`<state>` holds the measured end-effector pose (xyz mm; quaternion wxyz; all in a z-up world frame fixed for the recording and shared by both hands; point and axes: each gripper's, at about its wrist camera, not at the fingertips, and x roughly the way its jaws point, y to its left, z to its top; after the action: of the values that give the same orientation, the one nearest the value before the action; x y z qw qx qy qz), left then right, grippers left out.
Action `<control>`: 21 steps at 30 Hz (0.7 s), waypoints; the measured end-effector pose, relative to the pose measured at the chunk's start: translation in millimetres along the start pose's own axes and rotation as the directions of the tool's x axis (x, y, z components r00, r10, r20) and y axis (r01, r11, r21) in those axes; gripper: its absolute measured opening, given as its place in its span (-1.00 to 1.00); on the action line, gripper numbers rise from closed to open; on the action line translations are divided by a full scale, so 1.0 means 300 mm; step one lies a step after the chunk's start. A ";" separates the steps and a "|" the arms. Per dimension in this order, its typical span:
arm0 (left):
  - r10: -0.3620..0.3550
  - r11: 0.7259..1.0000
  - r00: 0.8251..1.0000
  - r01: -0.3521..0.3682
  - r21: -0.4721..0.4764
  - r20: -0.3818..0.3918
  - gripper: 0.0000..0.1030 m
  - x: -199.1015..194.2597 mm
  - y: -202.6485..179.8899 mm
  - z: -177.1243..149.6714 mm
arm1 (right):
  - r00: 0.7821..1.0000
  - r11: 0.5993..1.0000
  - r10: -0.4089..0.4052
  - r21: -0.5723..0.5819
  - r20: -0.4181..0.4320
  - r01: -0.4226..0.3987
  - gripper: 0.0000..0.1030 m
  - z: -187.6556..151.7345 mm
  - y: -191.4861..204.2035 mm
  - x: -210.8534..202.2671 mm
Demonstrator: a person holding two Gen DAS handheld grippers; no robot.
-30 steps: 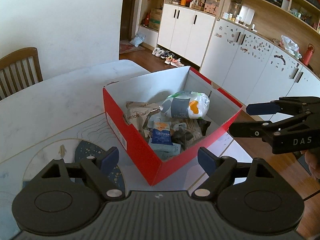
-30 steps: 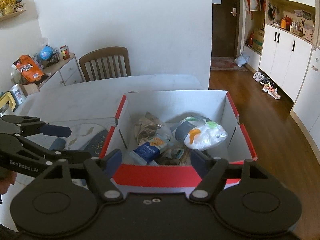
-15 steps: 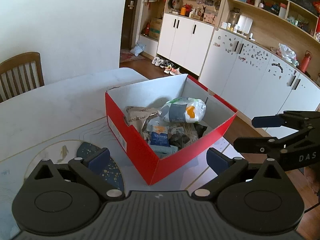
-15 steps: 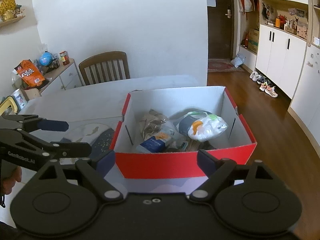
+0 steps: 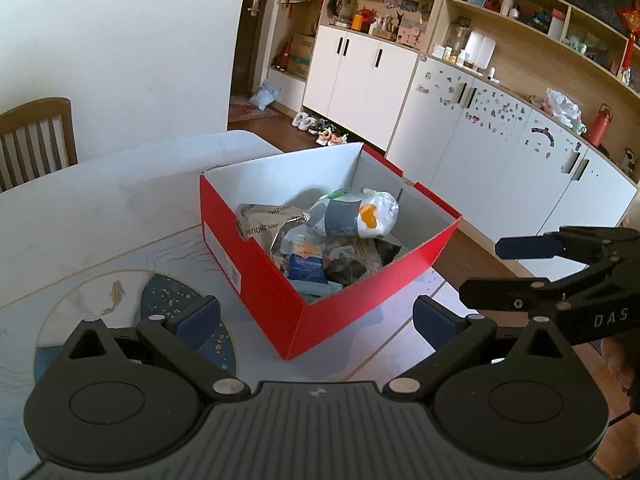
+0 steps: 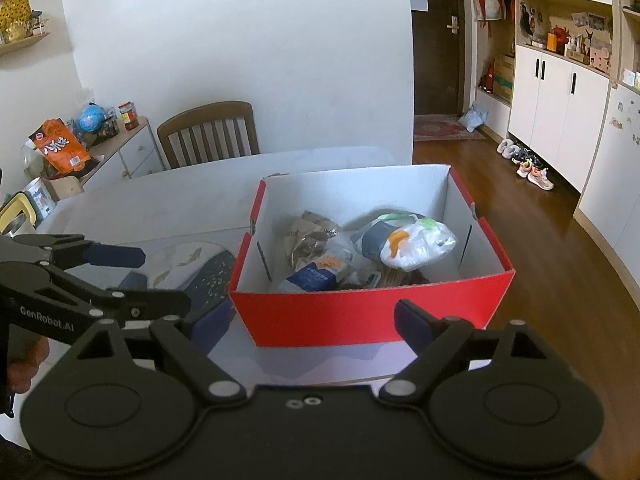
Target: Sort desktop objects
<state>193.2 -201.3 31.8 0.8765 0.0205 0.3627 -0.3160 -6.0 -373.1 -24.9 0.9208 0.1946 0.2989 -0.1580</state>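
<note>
A red cardboard box (image 5: 340, 312) (image 6: 360, 316) with a white inside stands on the white table. It holds several packets: a white bag with an orange spot (image 5: 356, 216) (image 6: 412, 240), a brown foil pouch (image 5: 264, 224) (image 6: 308, 236) and a blue-and-white packet (image 5: 306, 266) (image 6: 316, 274). My left gripper (image 5: 316, 316) is open and empty, near the box's front corner. My right gripper (image 6: 308, 316) is open and empty, in front of the box's red wall. Each gripper shows in the other's view.
A placemat with a dark blue patch and fish drawing (image 5: 120, 300) (image 6: 192, 264) lies left of the box. A wooden chair (image 6: 208, 136) stands behind the table. White cabinets (image 5: 500, 148) line the right wall. A side cabinet with snacks (image 6: 80, 152) stands at the left.
Both grippers have drawn back from the box and risen a little, so the box looks smaller and farther. Both stay open. The box contents have not moved.
</note>
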 end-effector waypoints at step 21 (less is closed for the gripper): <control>-0.004 1.000 0.998 0.003 0.016 0.069 1.00 -0.017 -0.014 -0.002 | 1.000 1.000 -0.009 0.011 0.000 0.009 0.73 -0.007 -0.010 0.004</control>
<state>187.6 -201.7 35.4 0.8877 0.0158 0.3298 -0.3210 -7.4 -374.8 -27.9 0.9189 0.1982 0.2991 -0.1637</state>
